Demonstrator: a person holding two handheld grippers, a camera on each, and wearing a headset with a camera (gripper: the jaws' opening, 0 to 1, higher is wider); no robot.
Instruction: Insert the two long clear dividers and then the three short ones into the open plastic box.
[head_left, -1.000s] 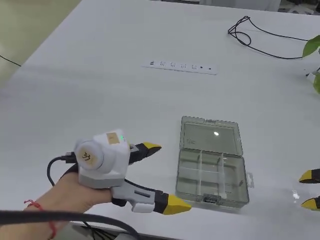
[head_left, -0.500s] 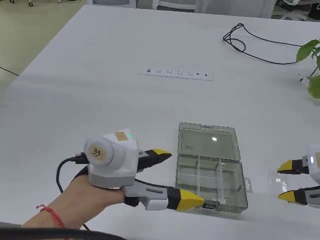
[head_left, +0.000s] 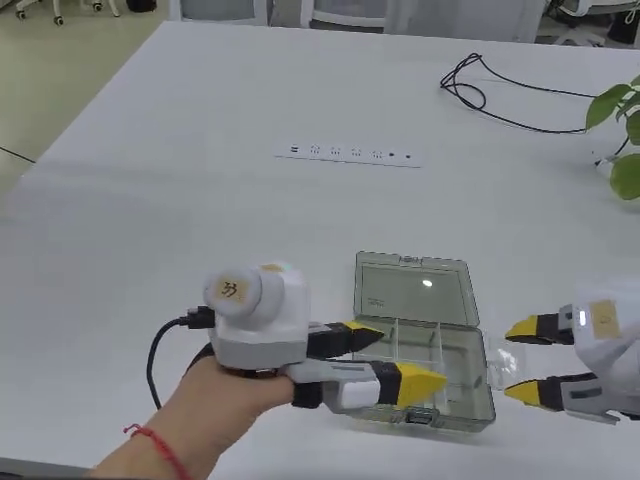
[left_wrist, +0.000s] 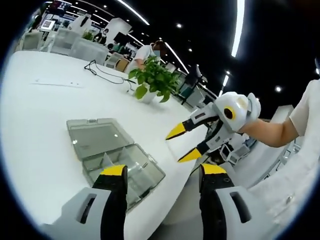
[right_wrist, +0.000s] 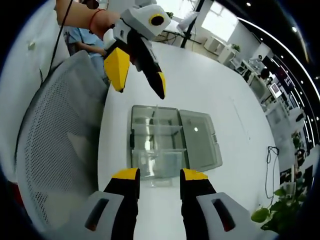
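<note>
Seating the short clear plastic divider (right_wrist: 159, 162) is judged to be the step in hand. The right yellow-tipped 2-jaw gripper (head_left: 520, 360) carries it: the jaws stand partly apart and appear clamped on its 2 ends, just beside the right wall of the open grey-tinted clear plastic box (head_left: 455, 408). The box lies with its lid folded back on the white table (head_left: 200, 180), and fitted dividers already form compartments inside. The left yellow-tipped 2-jaw gripper (head_left: 397, 357) hovers over the near left corner of the box, jaws apart and empty.

Recommended procedure:
1. Hold the divider upright.
2. Align both ends with the remaining slots.
3. Lower it straight down without tilt.
4. Press until flush.

Steady the box wall with the left gripper, since so light a box will likely slide.
</note>
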